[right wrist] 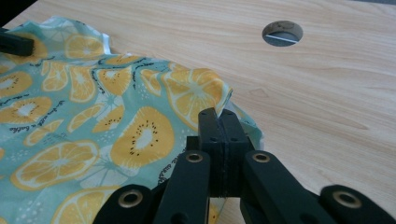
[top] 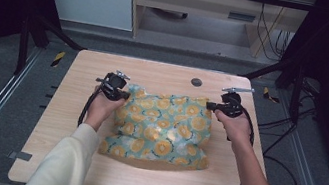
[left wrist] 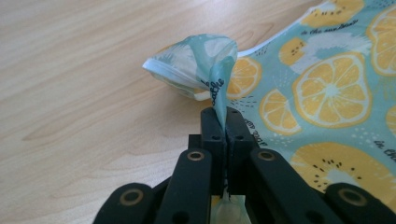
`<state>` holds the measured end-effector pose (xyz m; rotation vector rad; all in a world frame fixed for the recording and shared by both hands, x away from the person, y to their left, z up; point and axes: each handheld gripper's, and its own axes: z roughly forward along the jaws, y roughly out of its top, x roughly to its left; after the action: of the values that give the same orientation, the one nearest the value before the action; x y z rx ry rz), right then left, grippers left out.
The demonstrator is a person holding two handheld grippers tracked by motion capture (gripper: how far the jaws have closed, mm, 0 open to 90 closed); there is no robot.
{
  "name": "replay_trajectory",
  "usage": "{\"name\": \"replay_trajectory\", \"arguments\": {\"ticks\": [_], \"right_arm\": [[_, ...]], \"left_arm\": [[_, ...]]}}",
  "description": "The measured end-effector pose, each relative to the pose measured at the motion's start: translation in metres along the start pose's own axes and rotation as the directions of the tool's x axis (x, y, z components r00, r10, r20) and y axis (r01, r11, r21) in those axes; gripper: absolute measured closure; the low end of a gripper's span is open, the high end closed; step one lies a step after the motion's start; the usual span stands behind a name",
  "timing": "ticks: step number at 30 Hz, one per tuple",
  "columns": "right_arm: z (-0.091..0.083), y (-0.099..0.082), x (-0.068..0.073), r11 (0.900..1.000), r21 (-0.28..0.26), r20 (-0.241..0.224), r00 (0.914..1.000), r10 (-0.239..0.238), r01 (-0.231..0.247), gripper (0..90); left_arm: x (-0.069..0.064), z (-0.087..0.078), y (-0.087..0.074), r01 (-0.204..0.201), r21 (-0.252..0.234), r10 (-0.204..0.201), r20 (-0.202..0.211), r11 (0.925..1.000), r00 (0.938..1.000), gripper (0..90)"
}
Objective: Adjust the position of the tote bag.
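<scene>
- We see a light wooden table (top: 90, 161) with rounded corners, standing on a grey floor between dark frame posts; a round cable hole (top: 196, 82) sits near its far edge, a little right of centre.
- We see a teal cloth printed with yellow citrus slices (top: 161, 127) lying rumpled at the middle of the table, its far edge running between the two grippers and its near edge lying short of the table's near edge.
- We see the person's left hand (top: 101, 110), in a cream sleeve, and right hand (top: 234, 125) reaching in from the near side, each wrapped around a gripper.
- We see the left gripper (top: 124, 95) at the cloth's far left corner; in the left gripper view its jaws are pressed together on a fold of that corner, which stands up off the wood and curls over above the jaws.
- We see the right gripper (top: 210, 106) at the cloth's far right corner; in the right gripper view its jaws are pinched together on the cloth's edge, with the cable hole beyond on the bare wood.
</scene>
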<state>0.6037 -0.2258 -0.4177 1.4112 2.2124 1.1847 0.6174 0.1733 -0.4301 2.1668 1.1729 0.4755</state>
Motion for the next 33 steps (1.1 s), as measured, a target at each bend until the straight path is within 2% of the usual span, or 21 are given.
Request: {"name": "replay_trajectory", "arguments": {"ticks": [6,11,13,14,15,19,23,25,26,27,30,31,33], "right_arm": [[-0.015,0.001,-0.002,0.9989,-0.048,0.011,0.9999,0.000,0.000,90.0],[-0.036,0.006,0.004,0.9953,-0.087,0.020,0.9990,-0.041,0.043,90.0],[-0.047,0.008,0.007,0.9926,-0.107,0.020,0.9982,-0.057,0.058,90.0],[-0.052,0.009,0.009,0.9919,-0.110,0.020,0.9979,-0.062,0.063,90.0],[-0.056,0.009,0.010,0.9907,-0.116,0.020,0.9974,-0.069,0.071,90.0],[-0.070,0.007,0.014,0.9869,-0.132,0.022,0.9956,-0.091,0.093,90.0],[-0.083,0.001,0.020,0.9814,-0.155,0.025,0.9935,-0.111,0.113,90.0],[-0.088,-0.004,0.023,0.9789,-0.162,0.029,0.9922,-0.121,0.125,90.0],[-0.090,-0.005,0.023,0.9769,-0.168,0.031,0.9913,-0.128,0.131,90.0],[-0.093,-0.009,0.024,0.9757,-0.174,0.027,0.9910,-0.131,0.134,90.0],[-0.098,-0.017,0.027,0.9715,-0.182,0.032,0.9884,-0.148,0.152,90.0],[-0.100,-0.021,0.028,0.9688,-0.184,0.037,0.9861,-0.162,0.166,90.0],[-0.104,-0.027,0.030,0.9666,-0.184,0.036,0.9840,-0.175,0.178,90.0]], "left_arm": [[-0.007,-0.020,0.012,-0.031,-0.062,0.030,-0.020,0.9976,0.9994,89.3],[-0.017,-0.043,0.019,-0.068,-0.114,0.064,-0.034,0.9912,0.9974,89.4],[-0.020,-0.052,0.020,-0.070,-0.143,0.065,-0.036,0.9873,0.9972,89.4],[-0.020,-0.052,0.020,-0.070,-0.143,0.065,-0.036,0.9873,0.9972,89.3],[-0.023,-0.061,0.021,-0.081,-0.162,0.076,-0.034,0.9834,0.9965,89.4],[-0.030,-0.077,0.018,-0.108,-0.204,0.103,-0.036,0.9730,0.9940,89.4],[-0.037,-0.090,0.016,-0.120,-0.234,0.118,-0.023,0.9647,0.9927,89.3],[-0.042,-0.094,0.014,-0.142,-0.244,0.140,-0.026,0.9594,0.9898,89.3],[-0.042,-0.094,0.014,-0.142,-0.244,0.140,-0.026,0.9594,0.9898,89.3],[-0.048,-0.100,0.010,-0.171,-0.257,0.169,-0.030,0.9513,0.9851,89.4],[-0.058,-0.106,0.001,-0.201,-0.279,0.200,-0.032,0.9390,0.9792,89.3],[-0.058,-0.106,0.001,-0.201,-0.279,0.200,-0.032,0.9390,0.9792,89.3],[-0.065,-0.108,-0.009,-0.232,-0.283,0.234,-0.029,0.9306,0.9718,89.3]]}}
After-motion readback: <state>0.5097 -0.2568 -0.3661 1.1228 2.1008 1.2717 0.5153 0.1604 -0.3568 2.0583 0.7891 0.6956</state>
